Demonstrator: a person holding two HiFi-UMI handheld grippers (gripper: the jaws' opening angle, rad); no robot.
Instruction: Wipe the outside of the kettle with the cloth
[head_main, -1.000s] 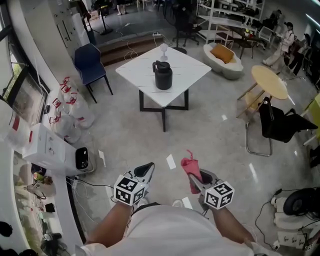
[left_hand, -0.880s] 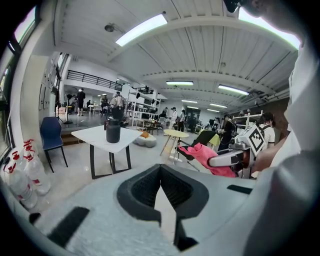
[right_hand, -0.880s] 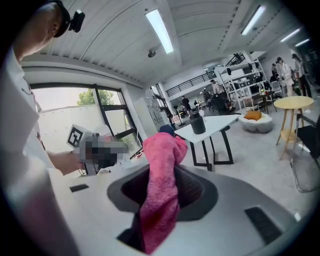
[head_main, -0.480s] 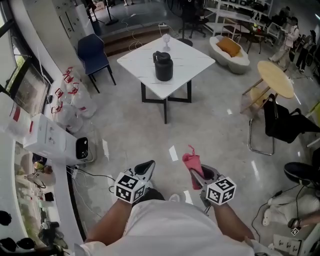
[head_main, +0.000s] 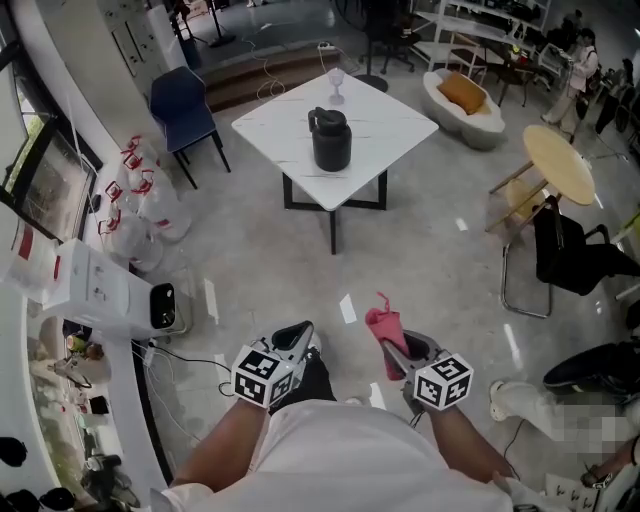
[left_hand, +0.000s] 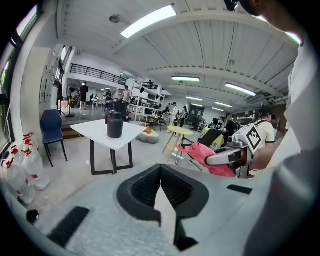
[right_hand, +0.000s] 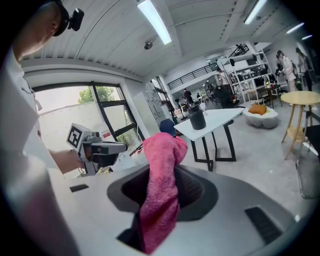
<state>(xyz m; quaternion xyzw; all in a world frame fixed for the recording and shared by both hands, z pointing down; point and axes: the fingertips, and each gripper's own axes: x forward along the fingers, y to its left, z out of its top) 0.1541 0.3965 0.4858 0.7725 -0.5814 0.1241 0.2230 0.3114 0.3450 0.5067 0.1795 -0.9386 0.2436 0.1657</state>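
Note:
A black kettle (head_main: 330, 139) stands on a white square table (head_main: 380, 135) far ahead across the floor; it also shows as the kettle (left_hand: 114, 125) in the left gripper view and the kettle (right_hand: 196, 118) in the right gripper view. My right gripper (head_main: 392, 349) is shut on a pink cloth (head_main: 383, 328), which hangs out of the jaws as the cloth (right_hand: 160, 185). My left gripper (head_main: 295, 337) is shut with nothing in it, its jaws meeting at the tip (left_hand: 160, 167). Both grippers are held low, close to my body, well short of the table.
A blue chair (head_main: 182, 110) stands left of the table. A round wooden table (head_main: 558, 165) and a black chair (head_main: 570, 260) are at the right. White boxes (head_main: 100, 290) and plastic bags (head_main: 140, 210) line the left wall. A stemmed glass (head_main: 337, 80) stands behind the kettle.
The table and kettle have come slightly nearer and lower in the head view as I walk forward. Both grippers hold the same pose, cloth still gripped.

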